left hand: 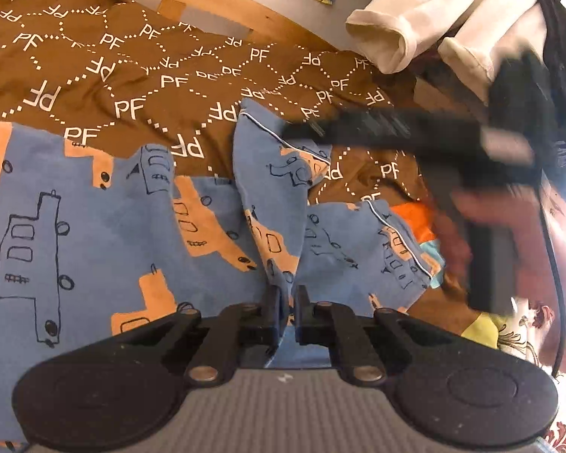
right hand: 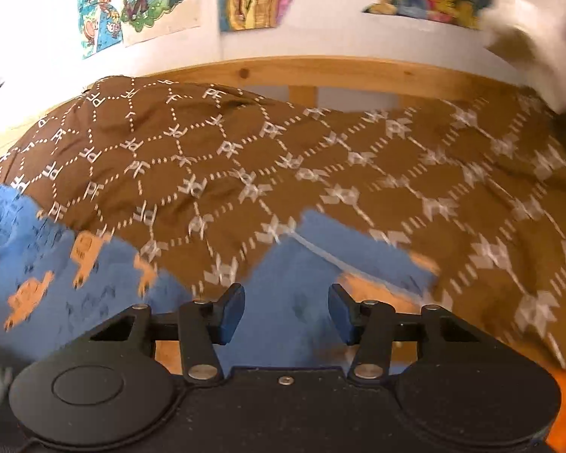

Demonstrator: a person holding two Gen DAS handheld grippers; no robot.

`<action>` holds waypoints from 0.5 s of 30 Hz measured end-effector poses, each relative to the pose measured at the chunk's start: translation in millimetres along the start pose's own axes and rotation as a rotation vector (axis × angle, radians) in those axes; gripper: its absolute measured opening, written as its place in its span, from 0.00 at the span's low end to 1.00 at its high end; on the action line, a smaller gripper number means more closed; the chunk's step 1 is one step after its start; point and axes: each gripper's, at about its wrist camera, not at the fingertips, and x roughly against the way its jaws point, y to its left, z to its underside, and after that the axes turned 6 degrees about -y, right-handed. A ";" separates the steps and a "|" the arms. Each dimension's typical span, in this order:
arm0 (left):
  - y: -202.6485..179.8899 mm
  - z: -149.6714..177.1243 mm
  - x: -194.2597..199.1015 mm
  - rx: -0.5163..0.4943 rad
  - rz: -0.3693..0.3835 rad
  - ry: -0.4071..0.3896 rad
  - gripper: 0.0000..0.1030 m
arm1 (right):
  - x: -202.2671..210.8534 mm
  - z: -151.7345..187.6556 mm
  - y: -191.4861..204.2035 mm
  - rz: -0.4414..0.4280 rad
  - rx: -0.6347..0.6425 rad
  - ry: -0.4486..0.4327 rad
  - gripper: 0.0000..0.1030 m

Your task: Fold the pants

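Brown bedspread (left hand: pixel 139 75) under blue pants (left hand: pixel 94 226); right gripper (left hand: pixel 415 132) blurred

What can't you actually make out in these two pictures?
- Left wrist view: the right gripper is a dark motion smear; its jaws are unreadable.
- Left wrist view: the left gripper hides the pinched fold of the blue truck-print cotton pants.
- Right wrist view: blur erases the pants' print.
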 end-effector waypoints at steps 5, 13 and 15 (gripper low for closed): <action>2.1 3.9 -1.8 0.008 -0.013 0.001 0.08 | -44.7 -29.0 12.3 0.103 -0.017 0.032 0.63; 5.2 7.8 -3.5 0.027 -0.031 0.005 0.08 | -92.4 -18.3 11.3 0.195 0.026 0.101 0.36; 1.7 8.0 -2.7 0.002 -0.038 0.001 0.07 | -84.5 -12.8 6.0 0.192 0.021 0.069 0.16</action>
